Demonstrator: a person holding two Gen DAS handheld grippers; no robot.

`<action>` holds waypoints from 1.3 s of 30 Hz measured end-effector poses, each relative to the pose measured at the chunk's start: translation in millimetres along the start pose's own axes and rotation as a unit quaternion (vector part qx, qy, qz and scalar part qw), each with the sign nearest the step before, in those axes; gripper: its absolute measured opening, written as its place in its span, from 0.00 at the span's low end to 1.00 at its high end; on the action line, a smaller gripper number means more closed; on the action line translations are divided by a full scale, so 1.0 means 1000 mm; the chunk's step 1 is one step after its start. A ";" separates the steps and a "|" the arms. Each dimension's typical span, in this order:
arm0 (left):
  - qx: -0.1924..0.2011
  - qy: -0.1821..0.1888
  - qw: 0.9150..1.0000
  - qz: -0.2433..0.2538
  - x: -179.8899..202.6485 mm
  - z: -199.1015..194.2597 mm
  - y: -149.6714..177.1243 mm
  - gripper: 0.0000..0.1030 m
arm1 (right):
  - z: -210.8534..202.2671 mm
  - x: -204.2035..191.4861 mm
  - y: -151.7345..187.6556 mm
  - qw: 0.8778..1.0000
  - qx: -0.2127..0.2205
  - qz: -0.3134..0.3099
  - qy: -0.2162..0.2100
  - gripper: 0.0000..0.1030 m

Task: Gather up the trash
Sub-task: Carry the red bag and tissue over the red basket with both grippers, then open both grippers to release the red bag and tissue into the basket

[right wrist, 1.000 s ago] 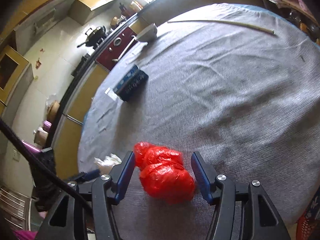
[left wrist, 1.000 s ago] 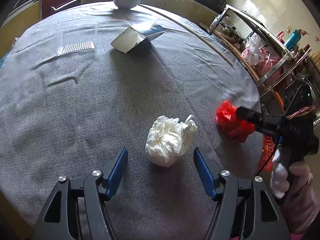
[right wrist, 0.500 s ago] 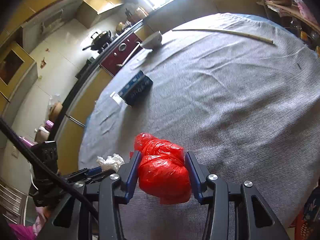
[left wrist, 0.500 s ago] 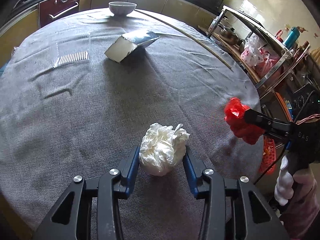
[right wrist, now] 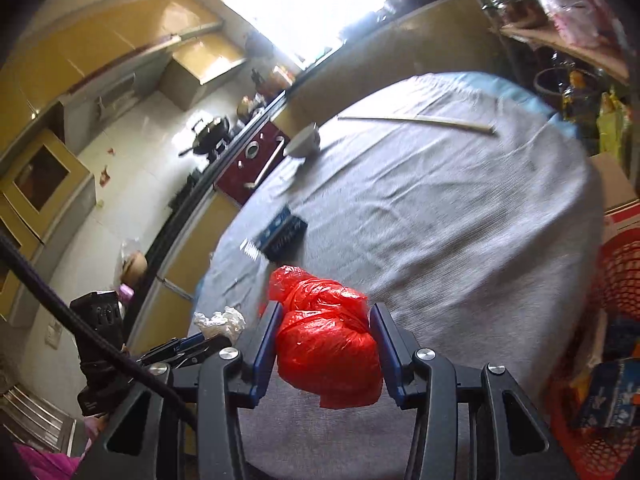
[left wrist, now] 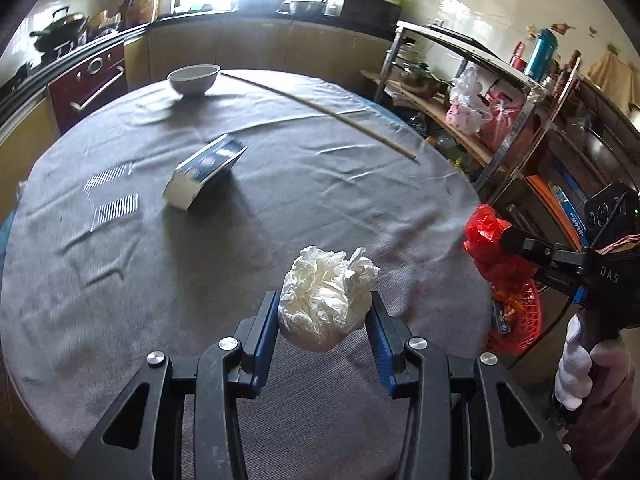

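A crumpled white paper wad hangs above the grey tablecloth, with my left gripper shut on it from both sides. A scrunched red plastic bag is pinched in my right gripper, also lifted off the cloth. In the left wrist view the red bag and the right gripper appear at the table's right edge, above a red mesh basket. In the right wrist view the white wad shows at lower left in the left gripper.
On the round table lie a blue-and-white carton, two clear ribbed plastic pieces, a white bowl and a long thin stick. A cluttered metal shelf rack stands right of the table. The red basket holds some packaging.
Both grippers closed on their items, the left on the white wad and the right on the red bag, then lifted them off the cloth. The right gripper drew toward the table's edge.
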State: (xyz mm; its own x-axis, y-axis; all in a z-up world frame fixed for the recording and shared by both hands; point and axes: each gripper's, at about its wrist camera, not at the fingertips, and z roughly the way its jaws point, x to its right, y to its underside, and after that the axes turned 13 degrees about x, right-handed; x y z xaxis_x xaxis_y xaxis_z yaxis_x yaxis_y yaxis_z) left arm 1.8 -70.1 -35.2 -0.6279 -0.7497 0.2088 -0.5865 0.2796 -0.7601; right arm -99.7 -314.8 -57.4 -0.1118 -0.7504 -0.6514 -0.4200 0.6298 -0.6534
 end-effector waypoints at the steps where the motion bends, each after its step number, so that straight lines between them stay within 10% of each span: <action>1: 0.001 0.001 1.000 0.004 0.005 0.000 -0.003 0.43 | -0.008 0.003 -0.003 1.000 0.009 0.003 0.001 0.47; 39: 0.007 0.174 0.963 0.204 0.276 0.052 -0.040 0.43 | -0.240 0.153 -0.040 0.947 0.253 0.155 0.121 0.47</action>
State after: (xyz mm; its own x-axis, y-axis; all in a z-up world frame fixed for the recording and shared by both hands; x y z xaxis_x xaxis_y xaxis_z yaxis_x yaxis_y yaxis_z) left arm -121.8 -319.3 21.2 -0.9401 -0.3309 0.0822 -0.2480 0.4982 -0.8309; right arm -316.1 -502.6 -38.6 -0.3878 -0.4995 -0.7747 0.1448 0.7970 -0.5863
